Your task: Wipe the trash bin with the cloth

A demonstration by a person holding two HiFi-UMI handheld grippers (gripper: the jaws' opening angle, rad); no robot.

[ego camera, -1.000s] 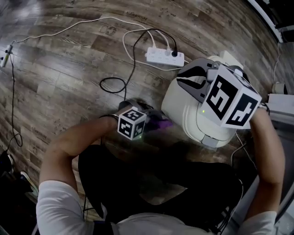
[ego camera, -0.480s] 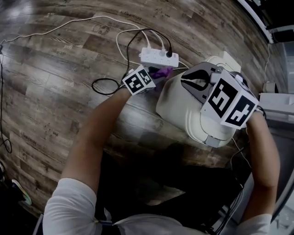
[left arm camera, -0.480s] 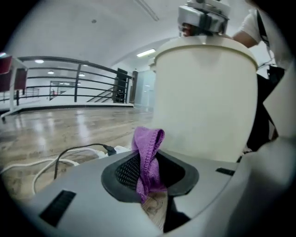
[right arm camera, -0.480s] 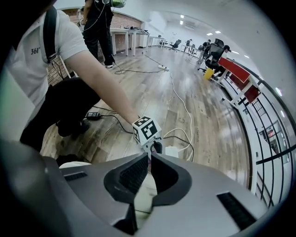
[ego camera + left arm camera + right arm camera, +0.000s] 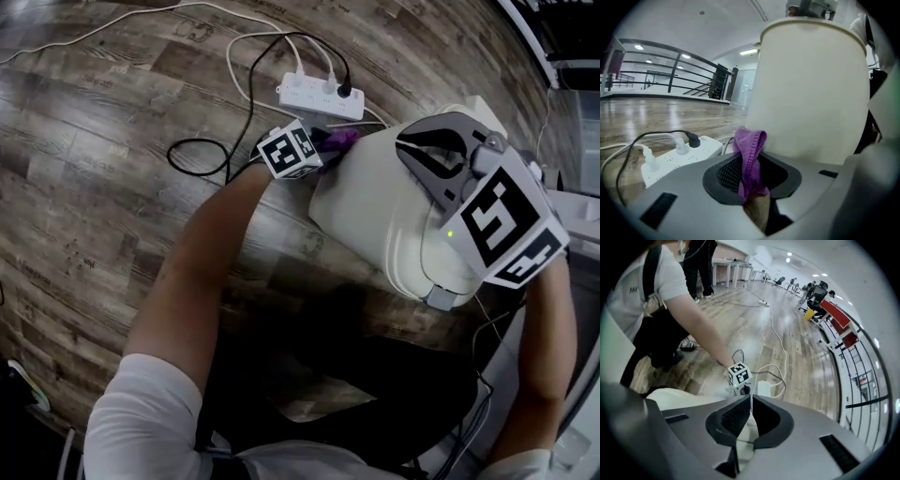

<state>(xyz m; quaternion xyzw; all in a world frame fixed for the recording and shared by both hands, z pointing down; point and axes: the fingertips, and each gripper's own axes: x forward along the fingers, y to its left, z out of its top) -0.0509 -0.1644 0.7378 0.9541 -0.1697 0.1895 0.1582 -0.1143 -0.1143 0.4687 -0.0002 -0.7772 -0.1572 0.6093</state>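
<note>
Both closed, left gripper (image 5: pixel 751 182) pinching cloth (image 5: pixel 750 145) against trash bin (image 5: pixel 811 89) wall, right gripper (image 5: pixel 751 401) clamping its rim.

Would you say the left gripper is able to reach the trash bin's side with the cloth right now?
Probably yes: the left gripper, shut on the purple cloth, sits beside the trash bin, nothing between them; the power strip lies aside.

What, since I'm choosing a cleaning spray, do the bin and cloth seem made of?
Bin: probably plastic, smooth cream with a soft sheen; its curved wall looks even and rigid.
Cloth: purple knitted fabric, maybe microfibre; ribbed stitches show along its edge and it folds limply.
</note>
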